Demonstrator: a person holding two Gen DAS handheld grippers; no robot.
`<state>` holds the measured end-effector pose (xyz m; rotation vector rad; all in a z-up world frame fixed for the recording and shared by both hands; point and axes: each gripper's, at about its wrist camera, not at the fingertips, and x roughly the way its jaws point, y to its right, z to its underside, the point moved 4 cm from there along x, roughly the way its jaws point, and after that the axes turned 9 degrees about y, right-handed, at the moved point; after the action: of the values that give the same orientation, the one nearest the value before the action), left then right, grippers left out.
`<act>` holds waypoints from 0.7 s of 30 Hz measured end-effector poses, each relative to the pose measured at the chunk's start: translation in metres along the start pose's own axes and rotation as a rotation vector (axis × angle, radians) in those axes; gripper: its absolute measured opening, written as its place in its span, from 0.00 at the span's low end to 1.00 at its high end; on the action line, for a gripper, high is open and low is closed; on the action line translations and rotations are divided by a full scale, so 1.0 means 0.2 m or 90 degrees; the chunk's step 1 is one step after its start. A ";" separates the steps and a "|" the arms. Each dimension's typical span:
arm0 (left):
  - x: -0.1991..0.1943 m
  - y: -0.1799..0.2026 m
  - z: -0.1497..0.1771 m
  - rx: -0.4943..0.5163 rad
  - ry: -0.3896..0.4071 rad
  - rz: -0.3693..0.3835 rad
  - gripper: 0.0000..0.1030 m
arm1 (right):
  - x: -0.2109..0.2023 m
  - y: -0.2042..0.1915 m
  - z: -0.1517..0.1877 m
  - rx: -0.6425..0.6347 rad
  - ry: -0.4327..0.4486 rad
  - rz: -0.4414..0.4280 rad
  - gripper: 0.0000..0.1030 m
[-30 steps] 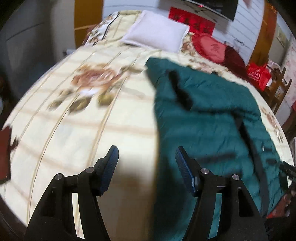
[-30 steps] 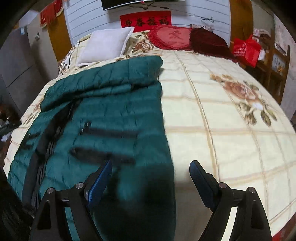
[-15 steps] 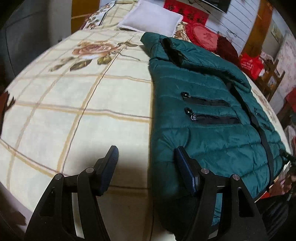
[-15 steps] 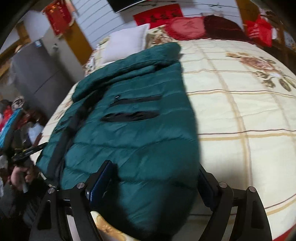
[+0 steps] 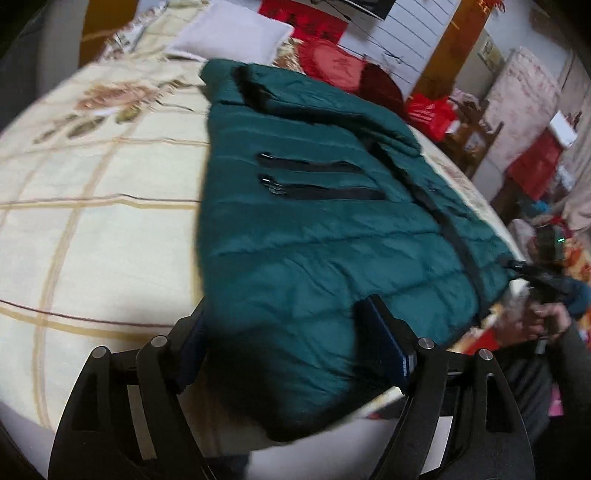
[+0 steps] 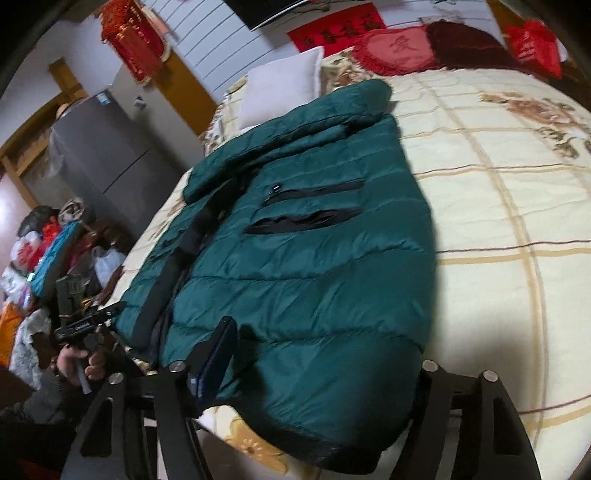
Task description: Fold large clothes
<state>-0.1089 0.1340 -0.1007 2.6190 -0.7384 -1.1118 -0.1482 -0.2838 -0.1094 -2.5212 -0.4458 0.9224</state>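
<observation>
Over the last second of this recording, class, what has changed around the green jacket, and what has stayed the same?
Both grippers have come down toward the hem of the green puffer jacket. The left gripper and the right gripper now each straddle a bottom corner with jaws open; a second ago they hung higher, beside it. Nothing has been gripped yet. The jacket lies as before on the floral bedspread, and the white pillow is unmoved.

Cream floral bedspread (image 6: 509, 206) covering the bed; white pillow (image 6: 280, 88) lying at its head. Red banner (image 6: 336, 31) hanging on the white panelled wall (image 6: 221, 40). Grey refrigerator (image 6: 99, 155) standing beside the bed.
</observation>
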 end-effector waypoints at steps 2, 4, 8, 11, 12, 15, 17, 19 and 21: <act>-0.01 0.00 -0.01 -0.024 -0.001 0.038 0.76 | 0.00 0.00 0.00 0.000 0.000 -0.001 0.68; -0.01 0.01 -0.02 -0.023 -0.003 0.043 0.76 | 0.01 0.00 0.00 0.005 0.003 0.000 0.68; -0.03 -0.02 0.00 -0.022 -0.021 0.000 0.76 | 0.01 0.01 -0.01 0.014 0.005 -0.005 0.68; -0.06 -0.02 0.04 0.011 -0.027 -0.062 0.76 | 0.01 0.01 0.00 0.012 0.006 -0.007 0.68; -0.05 0.00 0.04 0.024 -0.031 -0.068 0.76 | 0.00 0.02 0.00 0.011 0.007 -0.007 0.68; 0.01 0.06 0.04 0.050 -0.041 -0.029 0.77 | 0.00 0.01 0.00 0.007 0.006 -0.011 0.74; 0.05 0.08 0.01 0.051 -0.037 -0.011 0.79 | 0.02 -0.01 0.00 -0.003 0.006 -0.016 0.82; 0.07 0.07 -0.01 0.010 -0.033 0.020 0.79 | 0.04 -0.04 0.00 -0.027 0.003 -0.010 0.94; 0.06 0.04 -0.02 -0.029 -0.024 0.038 0.76 | 0.08 -0.08 0.00 -0.050 -0.003 -0.011 1.00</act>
<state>-0.1010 0.1197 -0.1020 2.5271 -0.7845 -1.1509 -0.1385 -0.2639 -0.1098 -2.5816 -0.5132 0.9220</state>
